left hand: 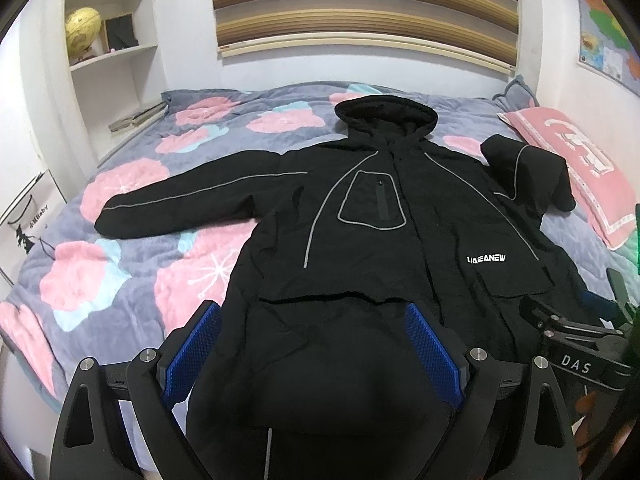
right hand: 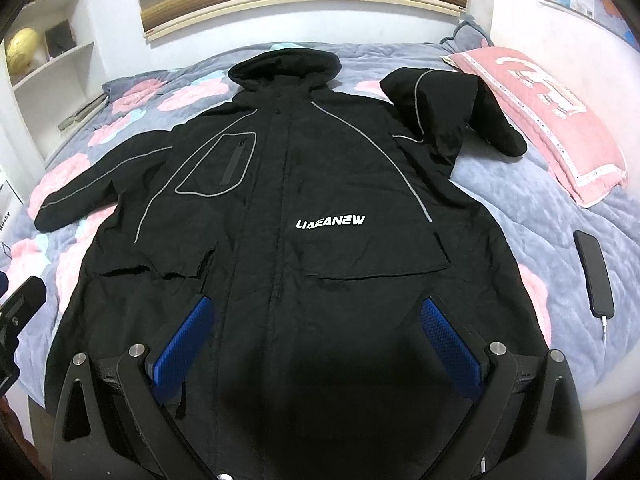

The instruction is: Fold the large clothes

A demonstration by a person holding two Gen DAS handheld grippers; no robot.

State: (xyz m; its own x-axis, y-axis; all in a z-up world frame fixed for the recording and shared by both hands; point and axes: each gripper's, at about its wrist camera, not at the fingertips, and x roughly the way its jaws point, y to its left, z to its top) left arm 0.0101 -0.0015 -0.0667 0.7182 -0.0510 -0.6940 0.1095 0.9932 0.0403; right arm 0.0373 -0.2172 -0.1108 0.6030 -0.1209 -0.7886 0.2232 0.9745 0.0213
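Note:
A large black hooded jacket (left hand: 360, 232) with grey piping and white lettering lies face up on the bed, hood toward the wall. It also shows in the right wrist view (right hand: 304, 208). Its left sleeve (left hand: 180, 200) lies stretched out flat. Its right sleeve (right hand: 452, 120) is bent and bunched beside the pink pillow. My left gripper (left hand: 314, 320) is open above the jacket's lower left hem, holding nothing. My right gripper (right hand: 316, 316) is open above the lower middle of the jacket, holding nothing. The right gripper's body (left hand: 576, 344) shows at the right edge of the left wrist view.
The bed has a grey quilt (left hand: 132, 264) with pink flowers. A pink pillow (right hand: 548, 120) lies at the right. A black phone (right hand: 594, 276) with a cable lies on the quilt at the right. White shelves (left hand: 112, 40) with a globe stand at the left wall.

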